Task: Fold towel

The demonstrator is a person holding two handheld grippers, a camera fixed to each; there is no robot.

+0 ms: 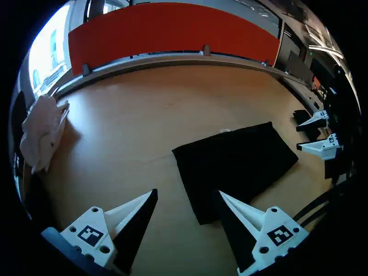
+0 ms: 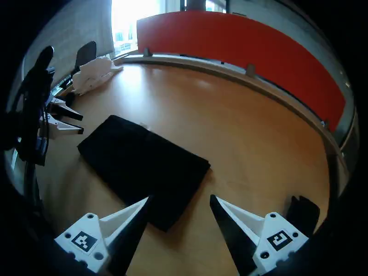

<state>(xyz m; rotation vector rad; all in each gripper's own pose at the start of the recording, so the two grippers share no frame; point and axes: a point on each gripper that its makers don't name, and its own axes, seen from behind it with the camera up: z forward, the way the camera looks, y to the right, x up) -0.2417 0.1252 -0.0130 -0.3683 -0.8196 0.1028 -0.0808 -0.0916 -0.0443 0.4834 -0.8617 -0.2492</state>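
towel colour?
Black, plain with no pattern. The towel shows best in the right gripper view, lying folded on the wooden table.

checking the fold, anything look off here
Mostly tidy: the black towel lies flat and folded on the table. A small white bit pokes out at its far edge, and a white cloth sits crumpled at the table's edge.

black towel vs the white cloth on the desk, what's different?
Colour: the black towel is dark, the white cloth pale.
Pose: the black towel lies flat in a neat rectangle; the white cloth is a crumpled heap.
Place: the black towel sits in the middle of the table, the white cloth at its edge.
Shared: both rest on the wooden table, ungripped.
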